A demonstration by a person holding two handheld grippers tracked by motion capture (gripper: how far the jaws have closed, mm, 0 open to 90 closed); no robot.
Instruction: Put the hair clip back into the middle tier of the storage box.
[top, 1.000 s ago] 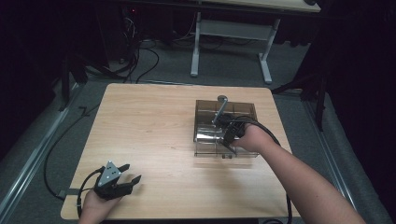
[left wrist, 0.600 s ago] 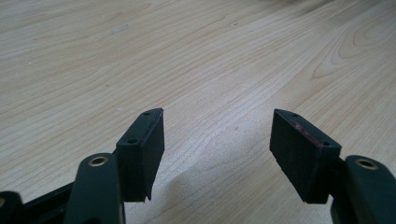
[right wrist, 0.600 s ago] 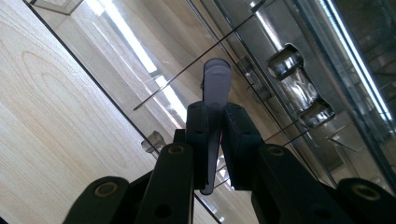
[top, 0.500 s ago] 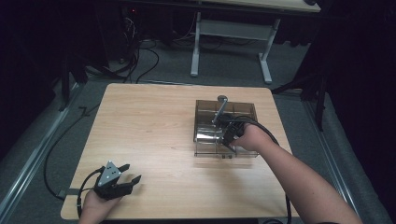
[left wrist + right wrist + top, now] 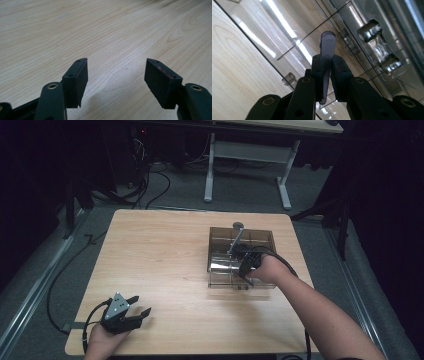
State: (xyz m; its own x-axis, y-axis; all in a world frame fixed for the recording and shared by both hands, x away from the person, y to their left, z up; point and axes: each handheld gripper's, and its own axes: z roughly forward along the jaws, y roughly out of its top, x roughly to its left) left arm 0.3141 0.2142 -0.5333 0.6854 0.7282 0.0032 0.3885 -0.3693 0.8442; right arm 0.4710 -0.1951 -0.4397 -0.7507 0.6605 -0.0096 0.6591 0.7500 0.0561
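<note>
Two jaws around flat handle (image 5: 327,50)

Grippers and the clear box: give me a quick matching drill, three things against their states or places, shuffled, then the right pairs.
Things:
1. left gripper
2. right gripper
3. clear box

States or places:
A. stands on the far right part of the table
B. jaws wide apart over bare wood, near corner
C. jaws closed on a flat grey handle

Pairs: 1-B, 2-C, 3-A
</note>
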